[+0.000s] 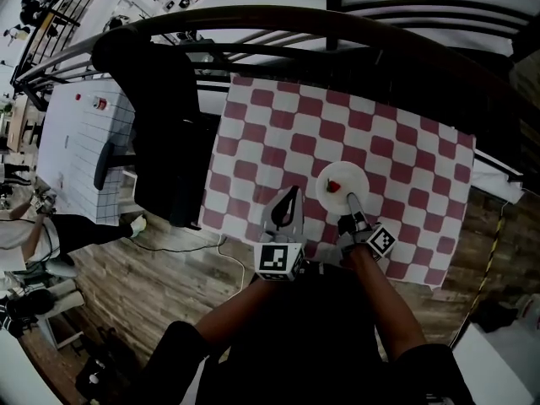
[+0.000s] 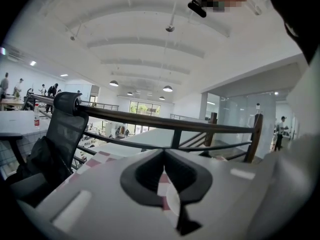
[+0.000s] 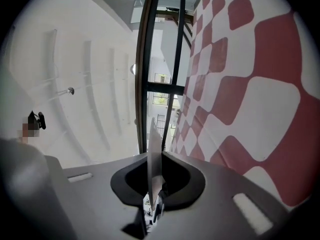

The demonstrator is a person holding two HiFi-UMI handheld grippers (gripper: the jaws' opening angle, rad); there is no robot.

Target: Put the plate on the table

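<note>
The plate [image 1: 351,178] is a small, round, white dish, judged rigid, light and smooth-glazed. It is probably brittle and must not be dropped or struck against the table [image 1: 422,163]. Its surface is likely slippery, so the correct hold is a pinch on the rim, one pad above the lip and one below. A small red item [image 1: 334,186] rests near the middle of the plate, so the plate must be kept level or the item may slide off. The right hand-held gripper [image 1: 349,202] is clenched on the near rim. In the right gripper view the rim shows edge-on as a thin white blade between the jaws, which press on both its faces. That view is rolled, so the checked cloth [image 3: 240,109] stands to the right of the rim, parallel to it, with a gap between. The plate is therefore judged level and just above the table, not yet set down, over the near right part of the cloth. It extends forward from the jaws. The left hand-held gripper [image 1: 290,196] hovers just beside the plate on its left, with its jaws together on nothing and clear of the plate.
</note>
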